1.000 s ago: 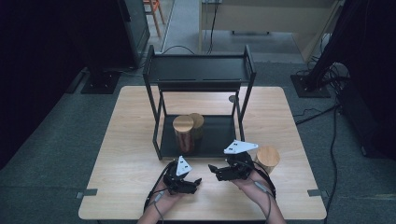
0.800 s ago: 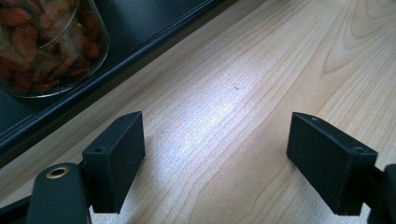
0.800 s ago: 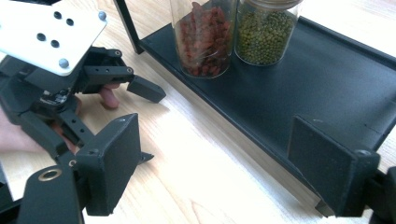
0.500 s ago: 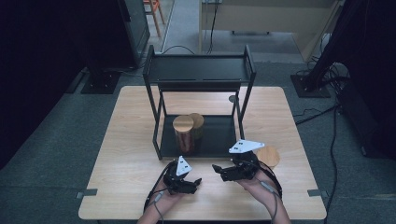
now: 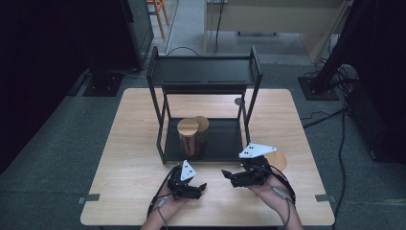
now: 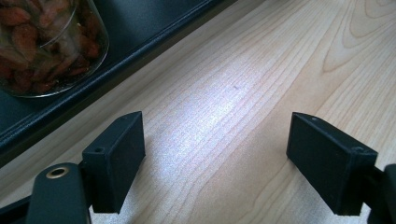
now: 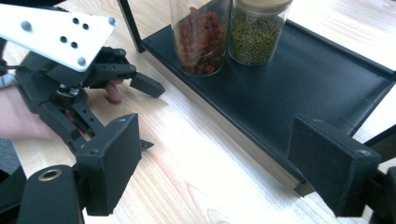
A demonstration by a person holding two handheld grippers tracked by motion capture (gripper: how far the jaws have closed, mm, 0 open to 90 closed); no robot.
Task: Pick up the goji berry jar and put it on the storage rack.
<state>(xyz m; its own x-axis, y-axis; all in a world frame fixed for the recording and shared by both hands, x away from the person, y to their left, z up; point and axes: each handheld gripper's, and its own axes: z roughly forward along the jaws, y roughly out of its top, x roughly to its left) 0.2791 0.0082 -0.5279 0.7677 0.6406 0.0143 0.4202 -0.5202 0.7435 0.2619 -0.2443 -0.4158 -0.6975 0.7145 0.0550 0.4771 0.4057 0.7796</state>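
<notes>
A black two-tier rack [image 5: 206, 72] stands mid-table. On its lower tray [image 7: 299, 79] are two wood-lidded glass jars. One holds red dried pieces [image 5: 187, 138] [image 7: 201, 37] [image 6: 42, 42]; the other, with green beans [image 5: 202, 125] [image 7: 254, 32], touches it. My left gripper [image 5: 201, 189] [image 6: 215, 154] is open just above bare wood in front of the tray. My right gripper [image 5: 227, 176] [image 7: 215, 163] is also open, pointing left toward the rack's front edge. Its view shows the left gripper [image 7: 140, 86] near. A round wooden lid [image 5: 277, 160] sits right of the right gripper, partly hidden.
The light wooden table [image 5: 134, 143] has bare room left and right of the rack. The rack's posts [image 5: 160, 124] and top shelf overhang the jars. Cables [image 5: 321, 115] lie on the grey floor to the right, and the near table edge runs just behind both hands.
The right gripper has drifted slightly to the right, covering part of the wooden lid. The left gripper and the jars have stayed where they were.
</notes>
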